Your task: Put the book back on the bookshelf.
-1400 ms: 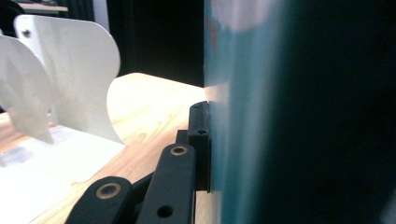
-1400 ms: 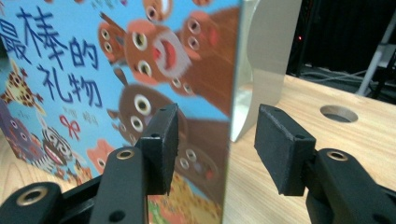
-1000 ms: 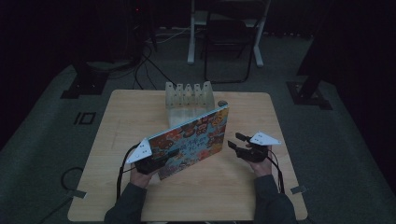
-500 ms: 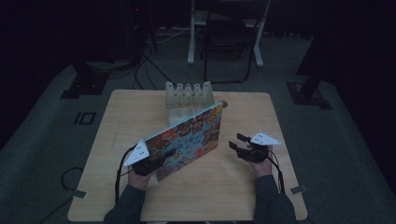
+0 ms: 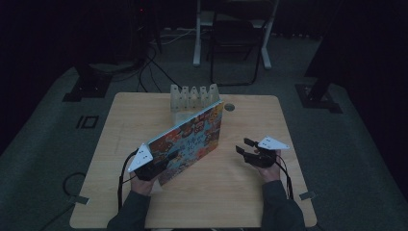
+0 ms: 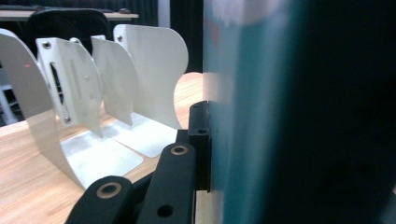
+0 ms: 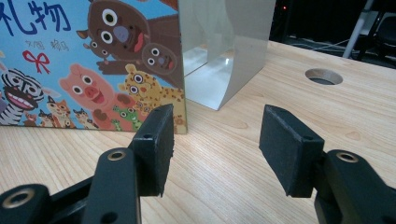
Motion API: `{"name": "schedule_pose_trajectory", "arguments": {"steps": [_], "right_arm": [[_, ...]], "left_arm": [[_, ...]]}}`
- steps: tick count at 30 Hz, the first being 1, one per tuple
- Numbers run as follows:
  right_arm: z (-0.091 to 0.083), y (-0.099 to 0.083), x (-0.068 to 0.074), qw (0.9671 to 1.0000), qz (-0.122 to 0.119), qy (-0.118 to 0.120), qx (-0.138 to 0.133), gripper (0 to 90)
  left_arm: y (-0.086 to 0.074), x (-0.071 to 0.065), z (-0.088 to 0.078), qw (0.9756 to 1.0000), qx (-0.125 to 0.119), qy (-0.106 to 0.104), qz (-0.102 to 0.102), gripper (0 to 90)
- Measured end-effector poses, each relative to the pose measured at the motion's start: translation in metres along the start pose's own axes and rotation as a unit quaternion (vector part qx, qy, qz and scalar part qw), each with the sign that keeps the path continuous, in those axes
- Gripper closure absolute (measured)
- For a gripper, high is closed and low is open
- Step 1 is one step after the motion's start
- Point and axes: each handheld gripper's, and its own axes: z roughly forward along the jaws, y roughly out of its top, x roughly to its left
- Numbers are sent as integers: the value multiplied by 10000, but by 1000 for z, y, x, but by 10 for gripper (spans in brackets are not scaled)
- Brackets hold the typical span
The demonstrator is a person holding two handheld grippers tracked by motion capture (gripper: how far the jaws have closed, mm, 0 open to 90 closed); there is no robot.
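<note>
Left claw (image 5: pixel 161 166) pinches an upright picture book (image 5: pixel 192 139) on the wooden surface (image 5: pixel 250 192); right claw (image 5: pixel 244 146) spread, holding nothing.

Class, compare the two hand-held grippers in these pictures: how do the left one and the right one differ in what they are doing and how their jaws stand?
The left hand-held gripper is shut on the picture book, which stands on edge on the table; the right hand-held gripper holds nothing. The left one's jaw presses flat against the book's cover; the right one's jaws stand apart with bare wood between them. The left one is at the book's near end; the right one sits beside the book, clear of it. Both are black.
</note>
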Motion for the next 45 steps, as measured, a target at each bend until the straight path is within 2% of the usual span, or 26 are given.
{"name": "schedule_pose_trajectory", "arguments": {"steps": [5,22,25,28,36,45], "right_arm": [[1,-1,0,10000,-2,5,11,445],[1,-1,-1,10000,12,17,21,445],[1,-1,-1,10000,19,19,25,445],[2,-2,-1,10000,16,34,36,445],[3,-2,0,10000,20,44,51,445],[3,-2,0,10000,20,52,55,443]], "left_arm": [[3,0,-3,9997,-5,226,-17,818],[11,-1,-11,9987,-69,494,60,820],[14,1,-12,9979,-77,641,20,820],[15,2,-13,9970,-83,769,64,820],[13,9,-17,9970,-152,741,-162,819],[16,8,-19,9962,-175,844,-136,821]]}}
